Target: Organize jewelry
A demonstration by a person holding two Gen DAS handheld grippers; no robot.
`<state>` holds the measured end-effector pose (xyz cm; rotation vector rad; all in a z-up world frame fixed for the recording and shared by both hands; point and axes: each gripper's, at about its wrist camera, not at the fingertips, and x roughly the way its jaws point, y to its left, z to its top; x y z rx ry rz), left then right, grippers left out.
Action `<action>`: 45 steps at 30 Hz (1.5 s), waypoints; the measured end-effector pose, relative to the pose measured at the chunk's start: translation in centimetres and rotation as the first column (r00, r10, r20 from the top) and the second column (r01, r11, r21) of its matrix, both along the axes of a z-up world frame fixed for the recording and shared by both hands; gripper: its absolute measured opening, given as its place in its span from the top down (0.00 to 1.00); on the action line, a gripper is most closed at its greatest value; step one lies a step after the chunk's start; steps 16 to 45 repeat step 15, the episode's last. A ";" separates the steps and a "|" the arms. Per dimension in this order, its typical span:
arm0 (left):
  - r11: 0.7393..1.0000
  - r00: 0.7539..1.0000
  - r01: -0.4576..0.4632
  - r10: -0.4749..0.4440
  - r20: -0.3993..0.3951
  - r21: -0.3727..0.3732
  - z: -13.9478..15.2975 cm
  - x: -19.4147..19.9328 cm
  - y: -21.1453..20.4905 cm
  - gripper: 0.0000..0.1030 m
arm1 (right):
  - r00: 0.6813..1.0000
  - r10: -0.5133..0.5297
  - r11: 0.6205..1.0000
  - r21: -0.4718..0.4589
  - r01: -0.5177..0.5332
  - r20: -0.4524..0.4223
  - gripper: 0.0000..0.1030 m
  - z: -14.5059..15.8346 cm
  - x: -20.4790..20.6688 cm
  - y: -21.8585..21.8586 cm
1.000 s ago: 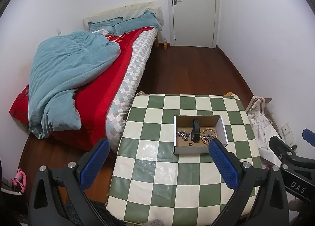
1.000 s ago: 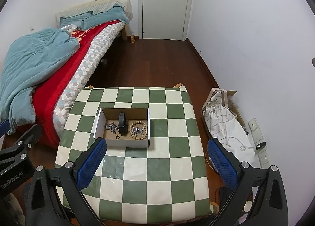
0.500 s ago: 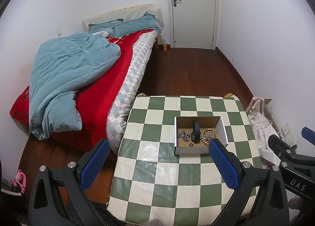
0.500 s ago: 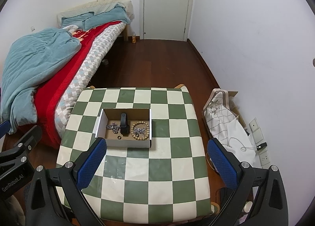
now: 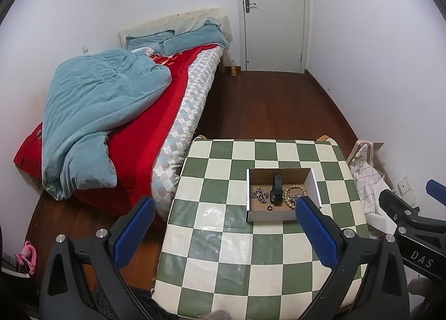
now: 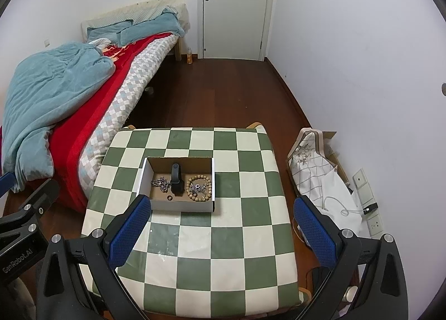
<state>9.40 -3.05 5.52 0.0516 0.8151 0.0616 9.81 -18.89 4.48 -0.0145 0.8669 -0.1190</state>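
Note:
A small white cardboard box (image 5: 253, 215) (image 6: 145, 183) stands on the green-and-cream checked table (image 5: 223, 250) (image 6: 223, 236). Inside lie a silver chain (image 5: 257, 194) (image 6: 161, 182), a black watch (image 5: 276, 190) (image 6: 176, 180), a wooden bead bracelet (image 5: 291, 196) (image 6: 198, 189) and a small dark ring (image 5: 269, 208) (image 6: 169, 197). My left gripper (image 5: 224, 229) is open and empty, high above the table's near side. My right gripper (image 6: 220, 225) is open and empty, also high above the table. Each gripper shows at the edge of the other's view.
A bed (image 5: 125, 113) with a teal quilt and red blanket lies left of the table. A white bag (image 6: 317, 180) sits on the floor to the right by the wall. A closed white door (image 6: 237, 7) is at the far end of the wooden floor.
Both grippers have drawn back and up a little from the table; the box looks slightly smaller and farther. The jaws stayed open.

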 end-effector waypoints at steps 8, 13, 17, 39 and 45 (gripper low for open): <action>1.000 1.000 0.002 -0.002 0.001 0.000 0.0 0.0 0.0 0.00 | 1.000 -0.002 1.000 0.003 0.002 0.005 0.00 0.3 0.0 -0.2; 1.000 1.000 0.009 -0.009 0.005 -0.019 0.2 -0.1 0.0 0.00 | 1.000 -0.001 1.000 0.004 0.001 0.007 0.00 0.4 -0.1 -0.2; 1.000 1.000 0.008 -0.008 0.006 -0.019 0.4 0.0 -0.2 0.00 | 1.000 -0.001 1.000 0.004 0.001 0.006 0.00 0.4 -0.1 -0.2; 1.000 1.000 0.008 -0.008 0.006 -0.019 0.4 0.0 -0.2 0.00 | 1.000 -0.001 1.000 0.004 0.001 0.006 0.00 0.4 -0.1 -0.2; 1.000 1.000 0.008 -0.008 0.006 -0.019 0.4 0.0 -0.2 0.00 | 1.000 -0.001 1.000 0.004 0.001 0.006 0.00 0.4 -0.1 -0.2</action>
